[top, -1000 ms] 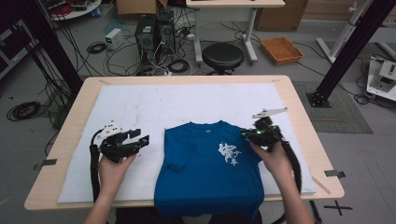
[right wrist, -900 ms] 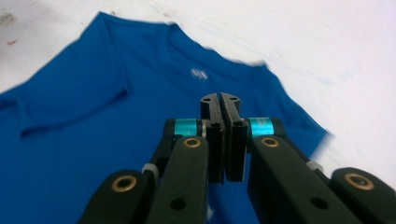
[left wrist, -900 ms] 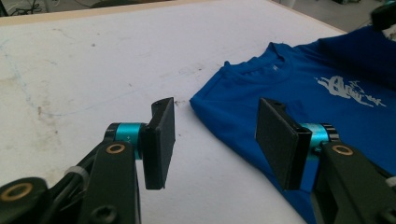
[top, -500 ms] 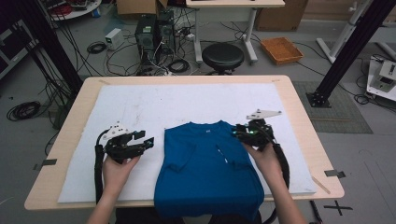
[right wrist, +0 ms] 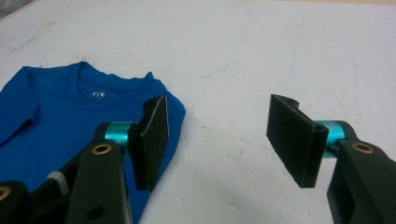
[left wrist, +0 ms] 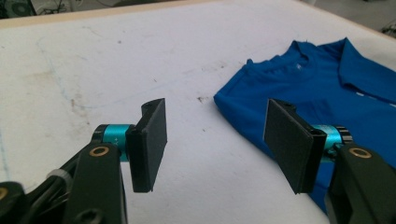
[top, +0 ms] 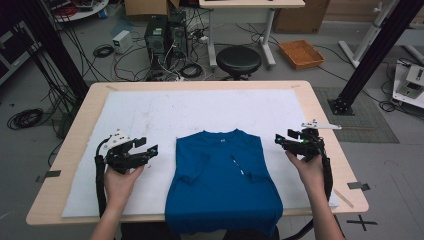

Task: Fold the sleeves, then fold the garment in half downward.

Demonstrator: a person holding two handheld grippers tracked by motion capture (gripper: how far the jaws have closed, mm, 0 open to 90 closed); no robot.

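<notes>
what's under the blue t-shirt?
The blue t-shirt lies flat on a white mat that covers the wooden table. Its hem hangs over the near edge. The mat directly beneath the shirt is covered, so anything there cannot be seen.

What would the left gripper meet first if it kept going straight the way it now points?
Probably the blue T-shirt. In the high view the left gripper points across the white mat at the shirt's near folded edge. Its open jaws hold nothing; bare mat lies between. Its height above the mat is unclear.
</notes>
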